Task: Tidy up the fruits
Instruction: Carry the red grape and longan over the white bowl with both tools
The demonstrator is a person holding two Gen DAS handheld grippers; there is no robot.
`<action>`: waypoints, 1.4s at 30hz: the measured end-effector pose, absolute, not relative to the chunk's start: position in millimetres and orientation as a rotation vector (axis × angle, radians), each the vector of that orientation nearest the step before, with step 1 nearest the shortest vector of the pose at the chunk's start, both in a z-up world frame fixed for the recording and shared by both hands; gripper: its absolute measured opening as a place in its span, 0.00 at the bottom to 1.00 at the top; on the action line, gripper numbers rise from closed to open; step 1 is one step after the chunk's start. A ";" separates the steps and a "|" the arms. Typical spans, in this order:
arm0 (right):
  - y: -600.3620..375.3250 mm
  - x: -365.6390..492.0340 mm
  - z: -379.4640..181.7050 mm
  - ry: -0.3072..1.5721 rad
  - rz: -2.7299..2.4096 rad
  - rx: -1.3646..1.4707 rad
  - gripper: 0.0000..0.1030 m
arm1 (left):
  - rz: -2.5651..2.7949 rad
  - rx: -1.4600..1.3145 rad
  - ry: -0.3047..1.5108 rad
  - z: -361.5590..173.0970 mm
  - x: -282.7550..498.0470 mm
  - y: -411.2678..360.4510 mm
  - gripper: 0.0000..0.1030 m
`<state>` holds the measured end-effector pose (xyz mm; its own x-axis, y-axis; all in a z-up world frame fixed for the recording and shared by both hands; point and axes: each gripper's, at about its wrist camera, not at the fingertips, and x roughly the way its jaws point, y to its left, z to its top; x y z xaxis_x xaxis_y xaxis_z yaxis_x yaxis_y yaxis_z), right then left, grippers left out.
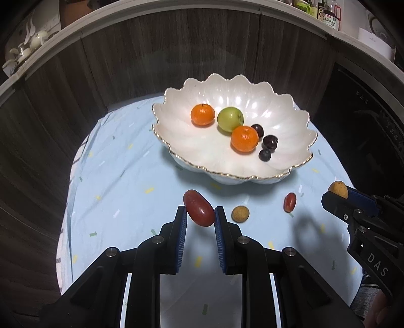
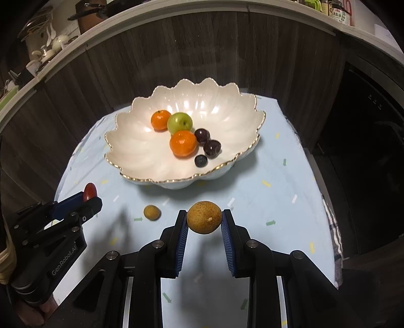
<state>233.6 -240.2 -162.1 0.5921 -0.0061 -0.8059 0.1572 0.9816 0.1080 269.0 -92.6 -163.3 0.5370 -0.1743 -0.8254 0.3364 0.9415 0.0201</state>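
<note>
Fingers of the left gripper (image 1: 200, 214) pinch a glossy red oblong fruit (image 1: 198, 211), the right gripper (image 2: 204, 219) a rough tan round one (image 2: 204, 217).

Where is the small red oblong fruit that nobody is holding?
In the left wrist view, the loose red fruit lies on the blue cloth in front of the white bowl, right of the tan fruit.

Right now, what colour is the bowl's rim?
Gold, edging the white bowl; clearest in the right wrist view.

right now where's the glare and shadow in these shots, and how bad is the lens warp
Left wrist view: glare streaks on the bowl, a claw shadow on the cloth, the counter edge bent into an arc. Right wrist view: the same bowl glare, dark corners.
</note>
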 end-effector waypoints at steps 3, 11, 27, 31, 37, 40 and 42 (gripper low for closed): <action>-241.1 235.6 -156.2 0.923 -0.093 0.173 0.27 | -0.305 0.183 0.950 -157.4 271.9 -94.2 0.22; -247.6 244.9 -141.9 0.891 -0.096 0.172 0.27 | -0.309 0.188 0.935 -144.6 282.1 -100.2 0.22; -260.9 271.7 -117.4 0.837 -0.102 0.154 0.27 | -0.314 0.178 0.898 -122.9 309.5 -112.0 0.22; -264.4 279.5 -113.7 0.827 -0.104 0.149 0.27 | -0.313 0.177 0.895 -121.3 317.1 -115.3 0.22; -267.9 292.2 -110.0 0.816 -0.107 0.144 0.27 | -0.312 0.174 0.894 -120.8 324.5 -117.1 0.22; -270.6 298.0 -109.7 0.811 -0.111 0.142 0.27 | -0.312 0.174 0.895 -121.2 334.2 -119.3 0.22; -271.6 302.2 -110.0 0.809 -0.114 0.139 0.27 | -0.310 0.174 0.896 -121.7 340.0 -121.0 0.22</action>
